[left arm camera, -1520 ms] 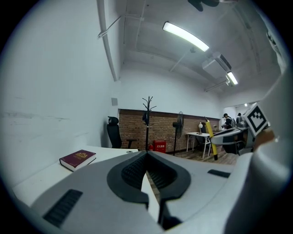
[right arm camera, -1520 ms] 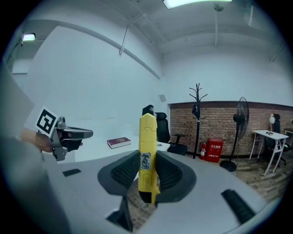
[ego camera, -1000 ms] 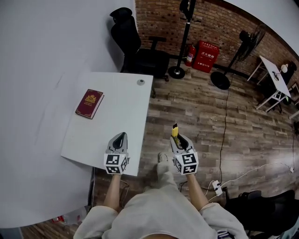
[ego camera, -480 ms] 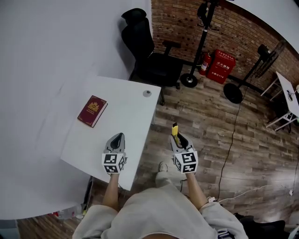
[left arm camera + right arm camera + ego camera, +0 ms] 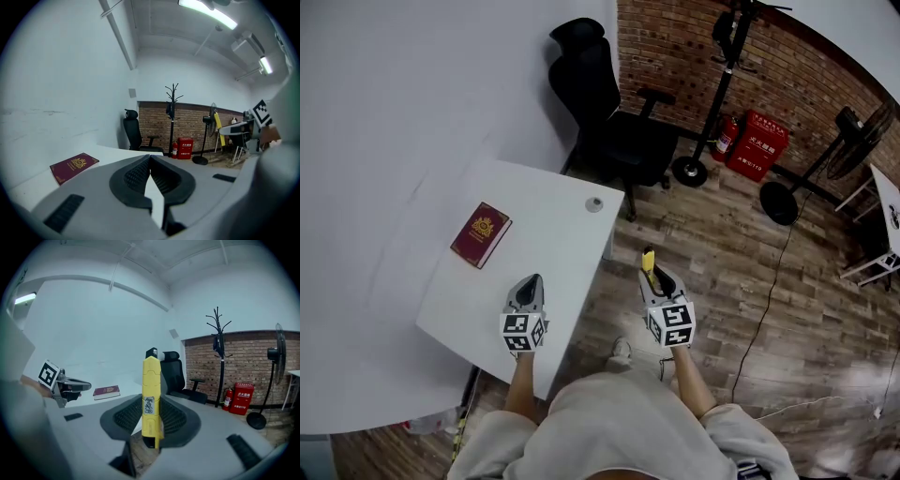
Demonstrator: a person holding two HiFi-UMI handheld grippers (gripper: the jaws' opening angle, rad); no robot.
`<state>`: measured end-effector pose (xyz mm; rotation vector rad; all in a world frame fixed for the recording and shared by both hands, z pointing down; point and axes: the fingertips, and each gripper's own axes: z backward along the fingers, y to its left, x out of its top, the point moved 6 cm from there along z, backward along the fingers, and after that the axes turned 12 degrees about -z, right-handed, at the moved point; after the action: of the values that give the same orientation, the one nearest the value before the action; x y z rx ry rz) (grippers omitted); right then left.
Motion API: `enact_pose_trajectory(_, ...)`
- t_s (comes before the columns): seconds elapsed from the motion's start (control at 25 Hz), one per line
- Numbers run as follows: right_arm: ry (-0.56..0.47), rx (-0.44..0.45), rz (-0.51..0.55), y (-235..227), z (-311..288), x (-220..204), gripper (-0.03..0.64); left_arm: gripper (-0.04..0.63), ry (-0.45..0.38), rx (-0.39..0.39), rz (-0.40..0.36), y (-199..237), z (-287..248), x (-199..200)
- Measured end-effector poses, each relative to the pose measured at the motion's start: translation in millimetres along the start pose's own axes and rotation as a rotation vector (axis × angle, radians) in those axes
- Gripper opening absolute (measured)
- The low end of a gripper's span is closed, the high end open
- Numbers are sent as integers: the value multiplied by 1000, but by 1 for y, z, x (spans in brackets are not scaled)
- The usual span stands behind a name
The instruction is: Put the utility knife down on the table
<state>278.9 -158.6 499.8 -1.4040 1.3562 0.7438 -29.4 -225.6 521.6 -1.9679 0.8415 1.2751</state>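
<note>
A yellow utility knife (image 5: 151, 380) stands upright between the jaws of my right gripper (image 5: 151, 417), which is shut on its lower body. In the head view the knife (image 5: 648, 259) pokes out ahead of the right gripper (image 5: 652, 274), over the wooden floor just right of the white table (image 5: 553, 246). My left gripper (image 5: 531, 281) hovers over the table's near part. Its jaws (image 5: 150, 157) are shut with nothing between them.
A maroon passport-like booklet (image 5: 480, 233) lies on the table's left side, and a small round grommet (image 5: 594, 203) sits near the far right corner. A black office chair (image 5: 614, 127) stands beyond the table. A red extinguisher box (image 5: 757, 143) and stand bases (image 5: 778, 202) are by the brick wall.
Both grippers and the person have advanced toward the table. The left gripper now sits farther over the tabletop. The knife stays gripped in the right gripper.
</note>
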Motion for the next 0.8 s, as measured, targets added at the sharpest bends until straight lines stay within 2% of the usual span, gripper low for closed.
enact_pose_trajectory(0.4,45,43,0,-20,-47,1,109,6,44,39,5,11,-27,-10)
enact_pose_trajectory(0.64,83,43,-7,-10,-71,-5,109,7,46,17,12,22,-36,-13)
enact_pose_trajectory(0.8,107,31,-11,3,-84,-12,109,7,42,-1,46,31,-39,-17)
